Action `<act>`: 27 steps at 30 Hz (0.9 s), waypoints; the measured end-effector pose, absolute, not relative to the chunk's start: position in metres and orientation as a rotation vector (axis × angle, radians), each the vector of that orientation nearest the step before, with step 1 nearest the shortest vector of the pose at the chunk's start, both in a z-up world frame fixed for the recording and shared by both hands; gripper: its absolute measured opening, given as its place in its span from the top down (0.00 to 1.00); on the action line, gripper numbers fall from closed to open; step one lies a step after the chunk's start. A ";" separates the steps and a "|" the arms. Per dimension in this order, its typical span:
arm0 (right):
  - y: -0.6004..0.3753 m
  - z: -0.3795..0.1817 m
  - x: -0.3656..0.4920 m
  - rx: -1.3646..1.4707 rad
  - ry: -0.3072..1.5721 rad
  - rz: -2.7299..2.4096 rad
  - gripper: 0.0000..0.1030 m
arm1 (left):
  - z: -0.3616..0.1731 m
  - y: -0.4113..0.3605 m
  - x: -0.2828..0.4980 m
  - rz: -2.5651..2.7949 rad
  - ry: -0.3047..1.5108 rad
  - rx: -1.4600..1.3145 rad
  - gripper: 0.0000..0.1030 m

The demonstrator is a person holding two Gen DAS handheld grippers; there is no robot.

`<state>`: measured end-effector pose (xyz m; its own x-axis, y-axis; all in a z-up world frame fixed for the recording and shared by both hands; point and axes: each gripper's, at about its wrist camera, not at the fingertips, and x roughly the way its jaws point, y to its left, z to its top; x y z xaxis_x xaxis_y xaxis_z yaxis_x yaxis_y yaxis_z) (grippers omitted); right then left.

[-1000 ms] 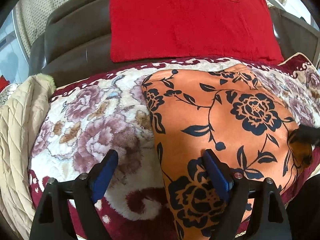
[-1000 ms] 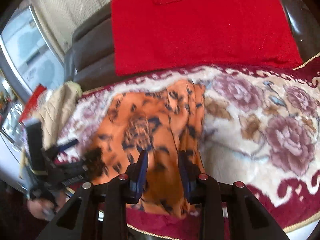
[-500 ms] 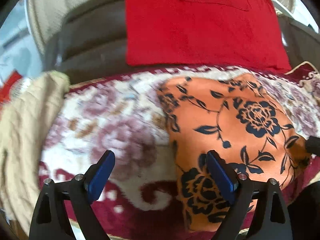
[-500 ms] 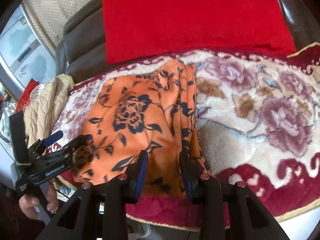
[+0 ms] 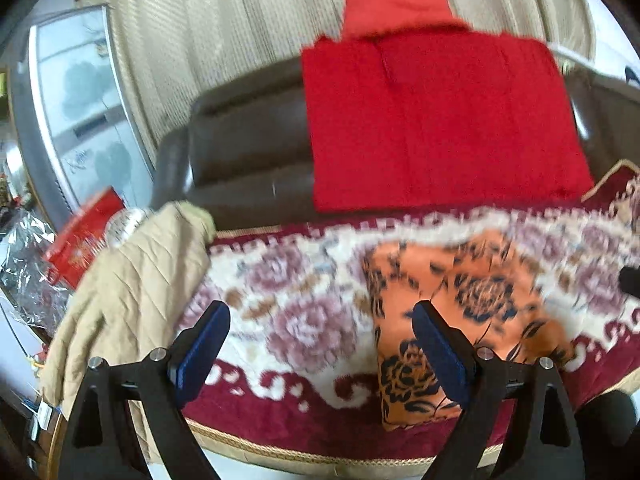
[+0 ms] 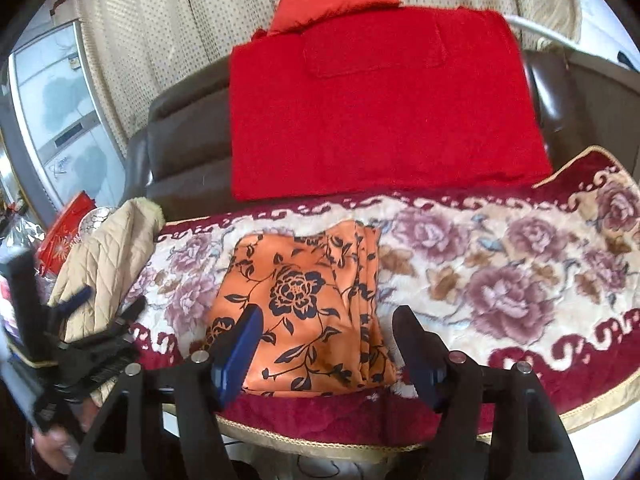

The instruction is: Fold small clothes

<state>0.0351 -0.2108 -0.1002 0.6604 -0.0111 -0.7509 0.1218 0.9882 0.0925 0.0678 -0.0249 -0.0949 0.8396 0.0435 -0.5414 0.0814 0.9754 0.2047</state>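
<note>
On the floral blanket [image 6: 500, 248]: folded orange garment [image 6: 304, 304] lies flat | left gripper [image 5: 320, 344], right gripper [image 6: 326, 344] both wide, empty (clear of cloth) | next: press creases square, avoid dragging layers.

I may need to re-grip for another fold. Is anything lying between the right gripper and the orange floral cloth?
Nothing visible. The right gripper is open just short of the folded orange floral cloth, which lies uncovered on the floral blanket.
</note>
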 end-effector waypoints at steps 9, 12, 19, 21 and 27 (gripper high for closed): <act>-0.204 -0.057 0.022 0.176 0.779 -0.071 0.31 | -0.027 -0.017 0.028 -0.010 0.459 0.171 0.10; -0.201 -0.044 0.015 0.184 0.754 -0.075 0.31 | -0.011 -0.017 0.018 -0.015 0.437 0.159 0.10; -0.184 -0.019 -0.003 0.132 0.689 -0.103 0.31 | 0.014 -0.013 0.001 -0.015 0.387 0.119 0.10; -0.179 -0.012 -0.008 0.103 0.667 -0.118 0.31 | 0.019 -0.012 -0.003 -0.012 0.370 0.115 0.10; -0.165 0.014 -0.024 0.021 0.590 -0.200 0.31 | 0.030 -0.013 -0.014 -0.038 0.347 0.106 0.10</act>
